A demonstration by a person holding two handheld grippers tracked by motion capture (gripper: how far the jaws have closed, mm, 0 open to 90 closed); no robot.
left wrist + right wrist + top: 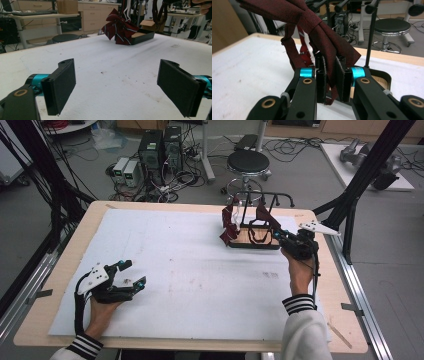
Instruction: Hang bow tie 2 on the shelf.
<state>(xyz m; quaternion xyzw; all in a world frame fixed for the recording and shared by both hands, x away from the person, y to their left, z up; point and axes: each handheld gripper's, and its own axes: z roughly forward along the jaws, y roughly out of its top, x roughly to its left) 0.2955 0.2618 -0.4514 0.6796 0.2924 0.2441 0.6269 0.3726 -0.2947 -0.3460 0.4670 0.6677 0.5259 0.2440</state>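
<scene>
Your right hand-held gripper (331,82) was clamped on the dark red bow tie (312,25) at the rack (265,197), left hand-held gripper (120,87) wide open; next you needed to lift it free.

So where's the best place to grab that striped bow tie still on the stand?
Probably one flat wing of the striped bow tie, approached level from the table's open side. The wings fan clear of the stand, thin enough for jaws; the right hand-held gripper pinches the plain bow tie likewise.
</scene>
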